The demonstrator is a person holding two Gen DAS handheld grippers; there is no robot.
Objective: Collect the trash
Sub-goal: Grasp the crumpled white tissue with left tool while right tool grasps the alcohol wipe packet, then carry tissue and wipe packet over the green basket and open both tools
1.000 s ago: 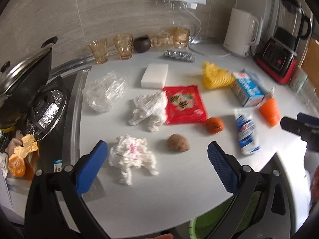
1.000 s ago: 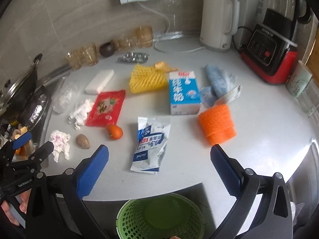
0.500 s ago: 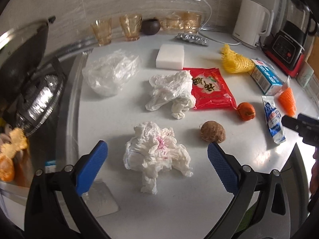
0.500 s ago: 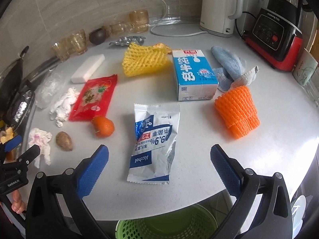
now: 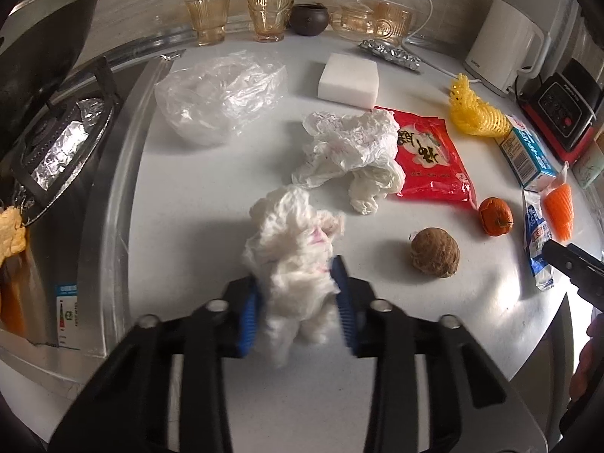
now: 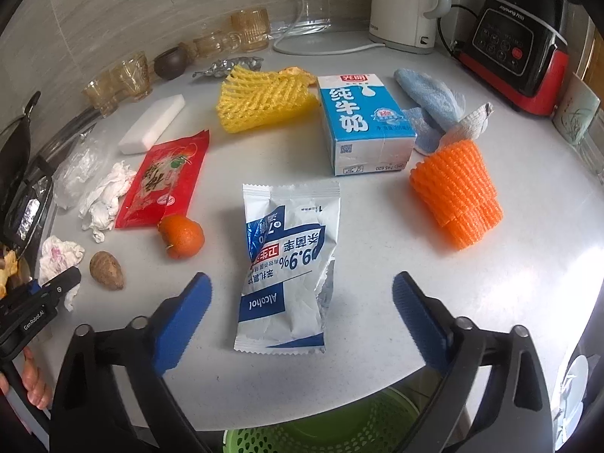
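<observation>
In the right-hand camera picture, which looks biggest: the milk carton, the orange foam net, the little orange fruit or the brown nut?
1. Milk carton
2. Orange foam net
3. Little orange fruit and brown nut: the fruit looks slightly bigger, but too close to rank.

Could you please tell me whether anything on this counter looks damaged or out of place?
The alcohol wipe packet lies torn open and crumpled near the counter's front edge. A milk carton lies flat on its side behind it. Crumpled tissues are strewn nearby.
</observation>
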